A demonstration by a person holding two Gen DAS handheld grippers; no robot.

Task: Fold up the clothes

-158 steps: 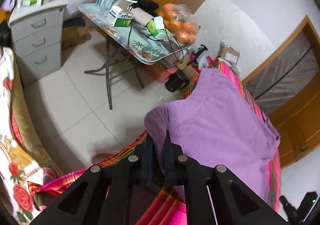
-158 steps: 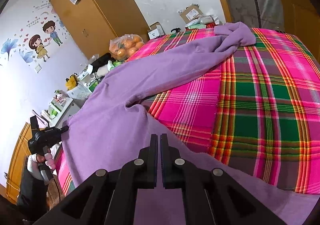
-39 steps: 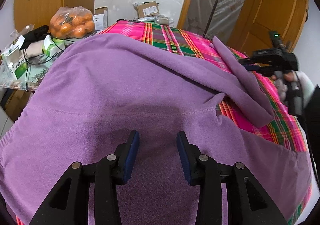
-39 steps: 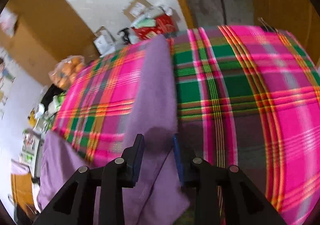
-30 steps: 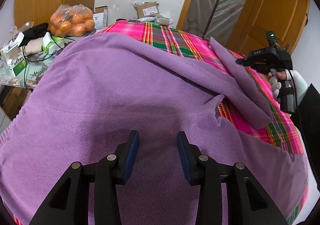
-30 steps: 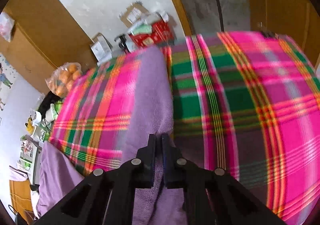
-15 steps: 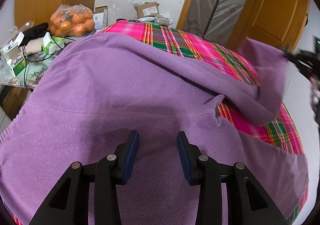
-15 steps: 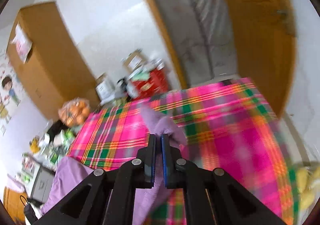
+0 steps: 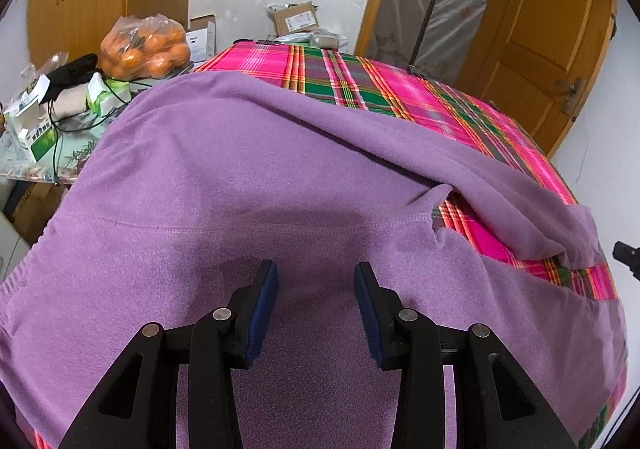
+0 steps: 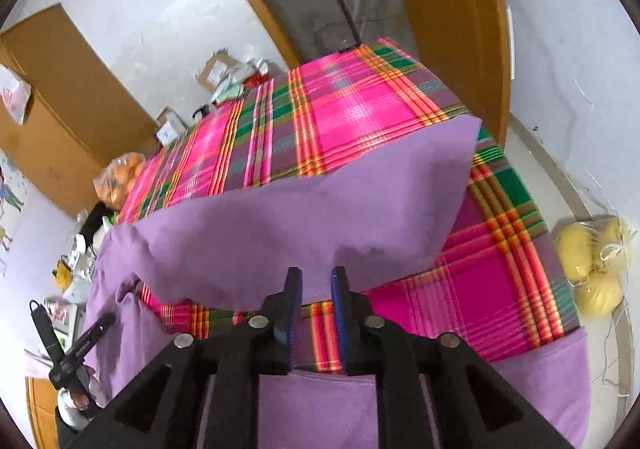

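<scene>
A purple fleece garment (image 9: 224, 177) lies spread over a bed with a pink and green plaid sheet (image 9: 400, 89). My left gripper (image 9: 316, 283) stands open over the garment's body, near a seam, with only flat cloth under its pads. One sleeve (image 9: 520, 201) stretches out to the right. In the right wrist view that sleeve (image 10: 320, 209) hangs loosely just beyond my right gripper (image 10: 316, 283). Its jaws are opening and the pads do not press on the sleeve's edge, which shows in the gap. The left gripper (image 10: 76, 345) also shows at the lower left, in a gloved hand.
A bag of oranges (image 9: 144, 45) and small boxes crowd a side table (image 9: 40, 137) left of the bed. Cardboard boxes (image 9: 296, 17) stand at the far wall. A wooden door (image 9: 552, 49) is at the right. A yellow bag (image 10: 592, 269) lies on the floor by the bed's corner.
My right gripper shut on the sleeve end, carried it out toward the bed's right edge, and its jaws have now parted. The left gripper has stayed still and open.
</scene>
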